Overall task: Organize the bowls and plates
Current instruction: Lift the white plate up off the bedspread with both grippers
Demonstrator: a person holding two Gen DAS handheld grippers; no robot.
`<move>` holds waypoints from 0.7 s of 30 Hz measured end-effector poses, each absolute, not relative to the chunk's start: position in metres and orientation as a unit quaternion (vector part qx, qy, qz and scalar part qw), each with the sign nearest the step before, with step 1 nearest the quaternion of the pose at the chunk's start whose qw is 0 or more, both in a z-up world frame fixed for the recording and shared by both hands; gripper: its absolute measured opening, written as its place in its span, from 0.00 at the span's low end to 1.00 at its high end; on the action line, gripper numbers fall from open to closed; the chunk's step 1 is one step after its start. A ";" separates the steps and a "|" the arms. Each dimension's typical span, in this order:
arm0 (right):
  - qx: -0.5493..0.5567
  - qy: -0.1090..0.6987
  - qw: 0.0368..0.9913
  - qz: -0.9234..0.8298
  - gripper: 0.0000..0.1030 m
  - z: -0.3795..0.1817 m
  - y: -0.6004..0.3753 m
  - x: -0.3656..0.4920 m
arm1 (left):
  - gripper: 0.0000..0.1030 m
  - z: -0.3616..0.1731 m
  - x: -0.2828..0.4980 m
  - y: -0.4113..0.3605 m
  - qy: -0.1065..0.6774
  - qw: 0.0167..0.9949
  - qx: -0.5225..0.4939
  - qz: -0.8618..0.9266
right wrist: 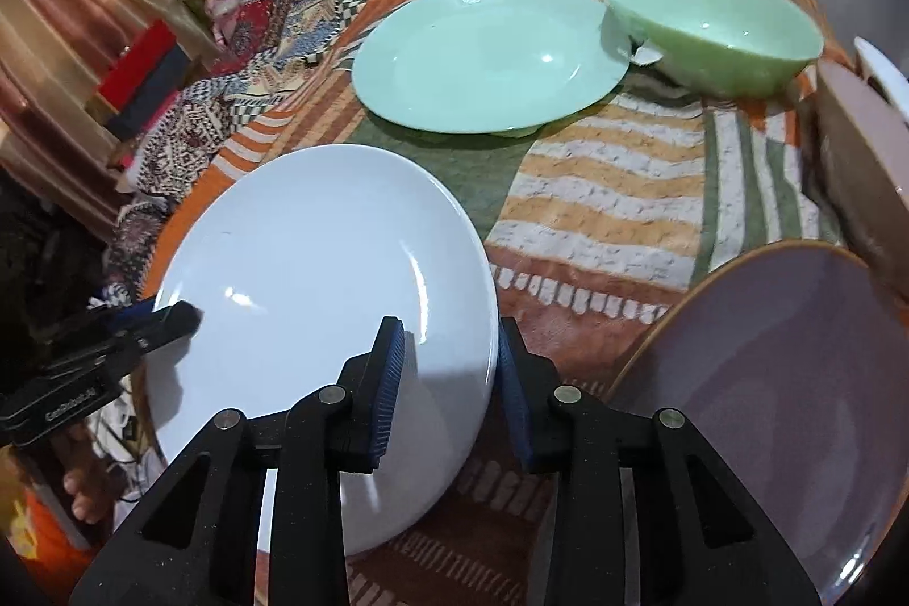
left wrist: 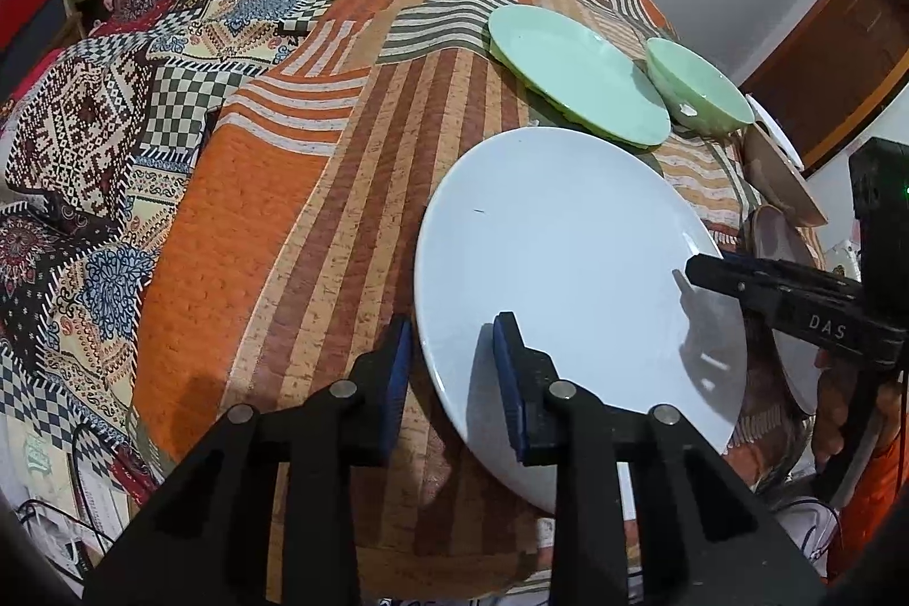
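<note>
Both grippers (left wrist: 451,367) (right wrist: 451,373): black frames w/ silver rivets, blue ribbed pads; orange sleeve (left wrist: 869,492).

White letters "DAS" on the right gripper (left wrist: 690,268) body, blurred small white print, perhaps "GenRobot.AI", on the left gripper (right wrist: 187,316) body

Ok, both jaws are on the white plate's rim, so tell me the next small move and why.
Probably lift the white plate level with both grippers together. The left gripper and the right gripper each straddle an opposite edge of its rim, and it already sits tilted on the patchwork cloth, so a one-sided pull might tip it.
</note>
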State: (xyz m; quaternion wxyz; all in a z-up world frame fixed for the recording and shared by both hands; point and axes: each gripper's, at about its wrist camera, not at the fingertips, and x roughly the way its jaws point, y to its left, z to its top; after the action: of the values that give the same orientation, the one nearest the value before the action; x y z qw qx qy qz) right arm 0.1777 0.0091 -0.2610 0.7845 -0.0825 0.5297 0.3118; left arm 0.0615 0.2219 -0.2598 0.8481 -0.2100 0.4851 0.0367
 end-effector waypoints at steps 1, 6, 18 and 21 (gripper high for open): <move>-0.088 0.529 0.785 0.310 0.31 -0.262 0.011 0.176 | 0.28 -0.260 0.062 0.222 0.485 0.848 -0.211 0.036; -0.129 0.511 0.796 0.298 0.29 -0.264 0.023 0.168 | 0.28 -0.257 0.064 0.214 0.486 0.852 -0.191 0.043; -0.097 0.501 0.807 0.298 0.21 -0.248 0.012 0.168 | 0.29 -0.244 0.060 0.210 0.480 0.857 -0.174 0.066; -0.086 0.485 0.812 0.314 0.02 -0.239 0.011 0.164 | 0.27 -0.232 0.058 0.205 0.464 0.868 -0.164 0.060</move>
State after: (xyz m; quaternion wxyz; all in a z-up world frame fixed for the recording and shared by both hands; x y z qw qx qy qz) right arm 0.1636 0.0106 -0.2386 0.8118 -0.0859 0.4847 0.3140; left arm 0.0580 0.2049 -0.2324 0.8683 -0.1642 0.4643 0.0600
